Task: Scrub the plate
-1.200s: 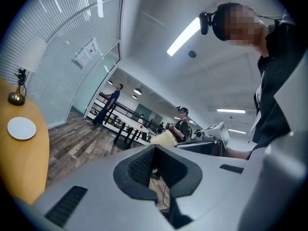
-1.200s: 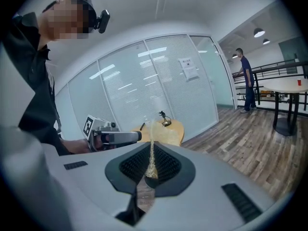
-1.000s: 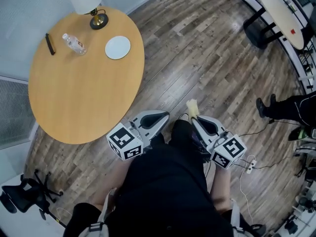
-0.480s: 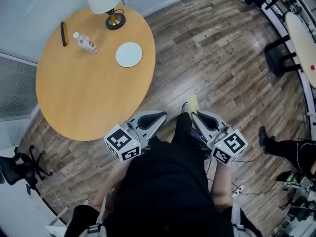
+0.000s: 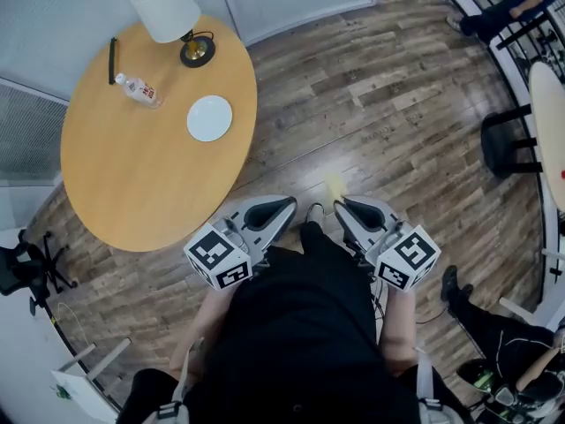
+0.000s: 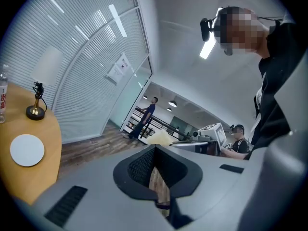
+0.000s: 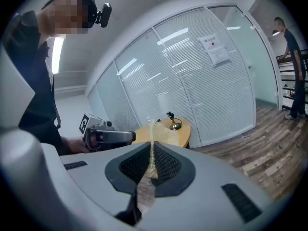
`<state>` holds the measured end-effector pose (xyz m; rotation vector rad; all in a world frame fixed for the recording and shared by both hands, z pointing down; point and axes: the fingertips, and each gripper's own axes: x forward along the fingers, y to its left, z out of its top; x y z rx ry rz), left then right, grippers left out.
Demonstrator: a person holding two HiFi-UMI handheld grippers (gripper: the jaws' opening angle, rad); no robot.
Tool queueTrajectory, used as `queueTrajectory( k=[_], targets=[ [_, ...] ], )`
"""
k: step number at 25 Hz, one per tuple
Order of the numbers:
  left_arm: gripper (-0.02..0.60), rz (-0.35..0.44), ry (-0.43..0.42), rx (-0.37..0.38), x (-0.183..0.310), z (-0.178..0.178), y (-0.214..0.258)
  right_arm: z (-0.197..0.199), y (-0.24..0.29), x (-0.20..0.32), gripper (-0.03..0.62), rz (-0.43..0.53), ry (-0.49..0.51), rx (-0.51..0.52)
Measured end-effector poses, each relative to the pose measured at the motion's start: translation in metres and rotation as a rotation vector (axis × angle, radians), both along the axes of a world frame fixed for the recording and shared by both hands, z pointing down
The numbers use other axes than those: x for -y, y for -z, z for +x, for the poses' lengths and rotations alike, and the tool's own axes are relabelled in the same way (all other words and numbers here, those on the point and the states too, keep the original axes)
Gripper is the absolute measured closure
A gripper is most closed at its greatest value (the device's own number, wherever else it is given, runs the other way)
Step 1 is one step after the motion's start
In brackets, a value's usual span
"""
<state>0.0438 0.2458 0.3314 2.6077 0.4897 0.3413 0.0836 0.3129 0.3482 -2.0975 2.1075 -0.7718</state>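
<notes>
A small white plate [image 5: 209, 118] lies on the round wooden table [image 5: 132, 184] at the upper left, well away from both grippers; it also shows as the plate [image 6: 27, 149] at the left of the left gripper view. My left gripper [image 5: 290, 205] is held close to my body over the floor, shut with nothing in it. Beside it, my right gripper [image 5: 338, 205] is shut on a thin yellow sponge [image 5: 334, 185], which sticks out past the jaws as the sponge [image 7: 153, 131].
On the table stand a lamp [image 5: 168, 11], a water bottle [image 5: 137, 88] and a black stick-like item [image 5: 112, 49]. An office chair [image 5: 22, 268] is at the left, a dark chair [image 5: 508, 144] at the right. A person's legs [image 5: 481, 321] are at the lower right. Glass walls surround the room.
The head view has swung: the table and plate sit a little lower in the frame and the floor at the right has shifted. Both grippers keep their pose, with the sponge still held.
</notes>
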Motion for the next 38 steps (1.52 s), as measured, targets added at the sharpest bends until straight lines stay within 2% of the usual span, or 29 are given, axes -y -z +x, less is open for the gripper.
queueTrajectory(
  k=[4,7,13,17,21,26,33,38],
  targets=[
    [0.571,-0.008,0.102,0.021,-0.019,0.03,-0.004,0.029,-0.008,-0.011,0.568,-0.012,0.129,0.018],
    [0.569,-0.015,0.191,0.035,-0.015,0.037,-0.008,0.039,-0.011,-0.001,0.568,-0.01,0.231,0.031],
    [0.571,-0.025,0.375,0.092,0.025,0.014,-0.019,0.024,-0.021,0.046,0.568,-0.031,0.411,0.079],
    [0.571,-0.026,0.478,0.097,0.07,-0.007,-0.022,0.005,-0.024,0.088,0.568,-0.053,0.511,0.064],
    [0.571,-0.035,0.547,0.09,0.115,-0.024,-0.023,-0.01,-0.023,0.131,0.568,-0.081,0.57,0.024],
    [0.571,-0.038,0.587,0.031,0.165,-0.038,-0.02,-0.027,-0.021,0.183,0.568,-0.116,0.627,-0.02],
    [0.569,0.02,0.576,0.007,0.219,-0.065,-0.012,-0.043,-0.04,0.249,0.568,-0.187,0.624,-0.061],
    [0.571,0.05,0.585,0.009,0.251,-0.082,-0.016,-0.049,-0.057,0.278,0.568,-0.226,0.622,-0.075]
  ],
)
